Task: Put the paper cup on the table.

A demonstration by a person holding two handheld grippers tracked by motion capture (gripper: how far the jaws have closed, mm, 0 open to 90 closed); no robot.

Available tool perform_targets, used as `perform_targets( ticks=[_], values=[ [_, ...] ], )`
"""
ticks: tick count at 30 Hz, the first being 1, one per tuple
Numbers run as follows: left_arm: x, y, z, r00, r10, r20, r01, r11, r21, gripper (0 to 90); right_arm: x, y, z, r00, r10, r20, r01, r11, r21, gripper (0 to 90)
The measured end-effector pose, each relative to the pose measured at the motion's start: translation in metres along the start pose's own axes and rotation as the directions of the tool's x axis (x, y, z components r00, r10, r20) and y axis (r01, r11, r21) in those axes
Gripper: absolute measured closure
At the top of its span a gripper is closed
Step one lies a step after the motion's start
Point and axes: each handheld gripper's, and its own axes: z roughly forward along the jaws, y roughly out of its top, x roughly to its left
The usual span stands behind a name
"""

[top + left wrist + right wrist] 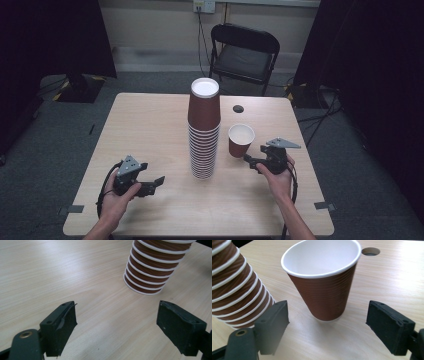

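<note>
I see the single brown cup (pixel 241 140) standing upright on the table (pixel 150 125), just at three o'clock of the tall cup stack (pixel 203 130) and apart from it. My right gripper (pixel 250 159) sits low at the cup's five o'clock, jaws spread wide and empty, hand wrapped under the body, wrist angled inward. At the stack's eight o'clock, my left gripper (pixel 155 184) rests near the table, likewise released, pointing toward the stack's base.

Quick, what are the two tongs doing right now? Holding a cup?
Left tongs: open, holding nothing, aimed at the cup stack.
Right tongs: open, holding nothing, the single cup stands just ahead of them.
</note>
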Motion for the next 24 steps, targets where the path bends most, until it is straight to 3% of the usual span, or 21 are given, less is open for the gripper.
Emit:
perform_targets(
  ticks=[9,15,17,22,24],
  values=[
    [0.0,0.004,0.001,0.9998,0.006,-0.017,-0.005,0.9998,0.022,15.9,0.008,-0.003,-0.031,0.9998,-0.018,-0.002,0.018,1.0,-0.017,17.2],
    [0.0,0.002,-0.006,0.9996,0.016,-0.024,-0.016,0.9994,0.032,15.9,0.006,-0.009,-0.053,1.0,0.001,-0.002,-0.001,0.999,-0.035,17.3],
    [-0.001,0.0,-0.01,0.9998,0.003,-0.021,-0.002,0.9995,0.033,15.9,0.005,-0.011,-0.058,0.9999,0.013,-0.011,-0.013,1.0,-0.019,16.7],
    [-0.003,-0.005,-0.022,0.9994,0.029,-0.02,-0.029,0.999,0.035,15.8,0.007,-0.022,-0.072,0.9993,0.03,-0.023,-0.029,1.0,0.007,16.8],
    [-0.003,-0.008,-0.025,0.9994,0.022,-0.027,-0.021,0.9994,0.028,15.8,0.008,-0.027,-0.079,0.9992,0.033,-0.02,-0.033,0.999,0.011,17.0]
  ],
)
